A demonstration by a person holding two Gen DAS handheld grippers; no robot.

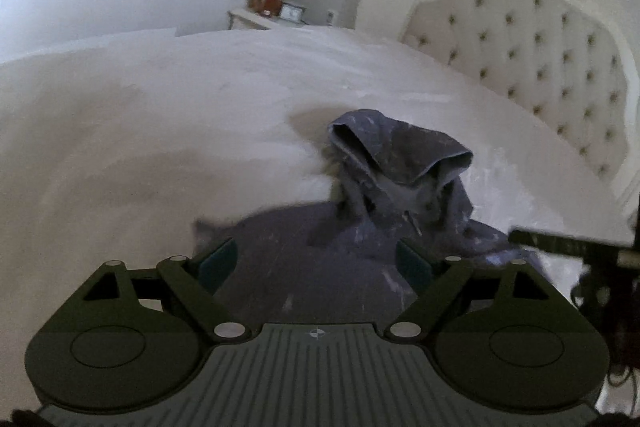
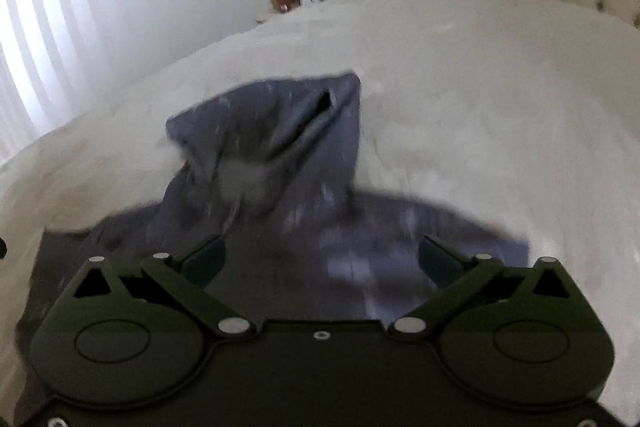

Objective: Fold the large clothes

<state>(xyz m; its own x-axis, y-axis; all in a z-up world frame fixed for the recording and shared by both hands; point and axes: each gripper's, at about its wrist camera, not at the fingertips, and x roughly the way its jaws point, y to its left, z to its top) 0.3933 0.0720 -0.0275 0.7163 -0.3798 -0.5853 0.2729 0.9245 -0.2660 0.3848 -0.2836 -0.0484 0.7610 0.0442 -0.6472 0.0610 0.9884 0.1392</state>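
A dusky blue-grey hooded sweatshirt (image 2: 280,163) lies rumpled on the near part of the white quilted bed (image 2: 480,87), its hood bunched up towards the far side. Both the left gripper (image 1: 316,263) and right gripper (image 2: 322,259) hover over it, jaws spread wide and empty. No neat fold shows yet, so I'd say nearly all the folding remains.

Dark blue-grey hoodie (image 1: 400,163) lies spread, hood (image 2: 280,131) bunched upward

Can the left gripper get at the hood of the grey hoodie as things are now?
Probably yes. The left gripper has its jaws open above the hoodie, and the hood lies straight ahead on the bed with nothing between them.
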